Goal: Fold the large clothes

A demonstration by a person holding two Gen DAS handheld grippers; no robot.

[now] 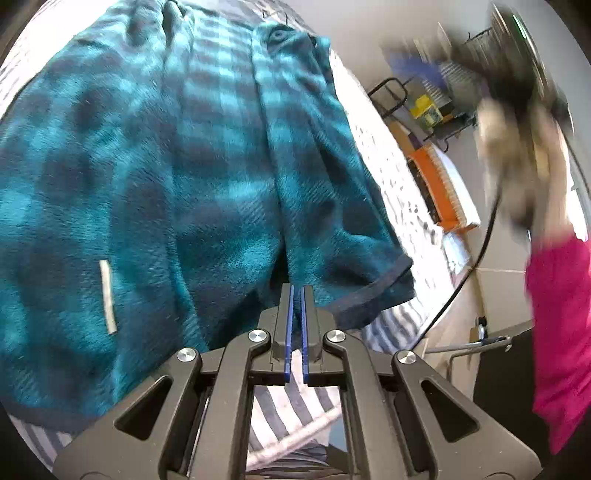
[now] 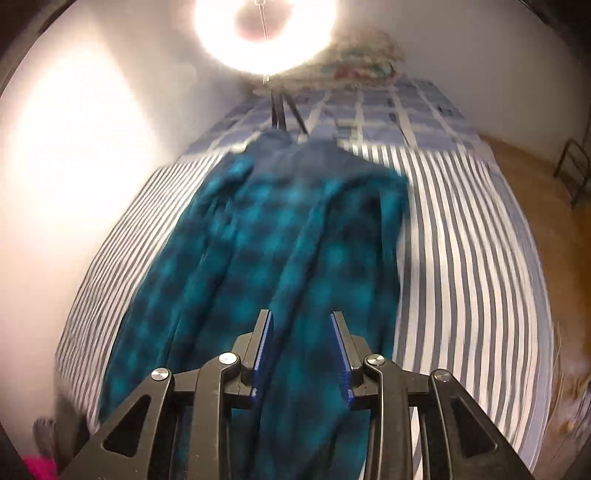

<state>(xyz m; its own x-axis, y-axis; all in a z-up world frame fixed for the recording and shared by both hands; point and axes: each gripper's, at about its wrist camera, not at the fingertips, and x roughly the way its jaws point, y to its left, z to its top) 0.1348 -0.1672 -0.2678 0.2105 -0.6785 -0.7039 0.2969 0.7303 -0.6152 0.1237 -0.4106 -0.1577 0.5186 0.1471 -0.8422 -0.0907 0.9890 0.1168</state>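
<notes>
A teal and dark blue plaid fleece garment [image 1: 155, 177] lies spread on the striped bed. It has a dark hem band and a white label. My left gripper [image 1: 297, 290] is shut at the garment's edge near the sleeve cuff [image 1: 373, 291]; whether fabric is pinched between the blue pads is not clear. In the right wrist view the same garment [image 2: 280, 251] stretches away along the bed. My right gripper [image 2: 301, 317] is open just above the fabric, holding nothing. In the left wrist view the right gripper [image 1: 517, 122] shows as a blur at the upper right.
The bed has a grey and white striped sheet [image 2: 461, 258] and a blue checked cover [image 2: 388, 110] at the far end. An orange box [image 1: 436, 184] and a dark rack [image 1: 391, 99] stand on the floor beside the bed. A bright lamp [image 2: 264, 33] glares overhead.
</notes>
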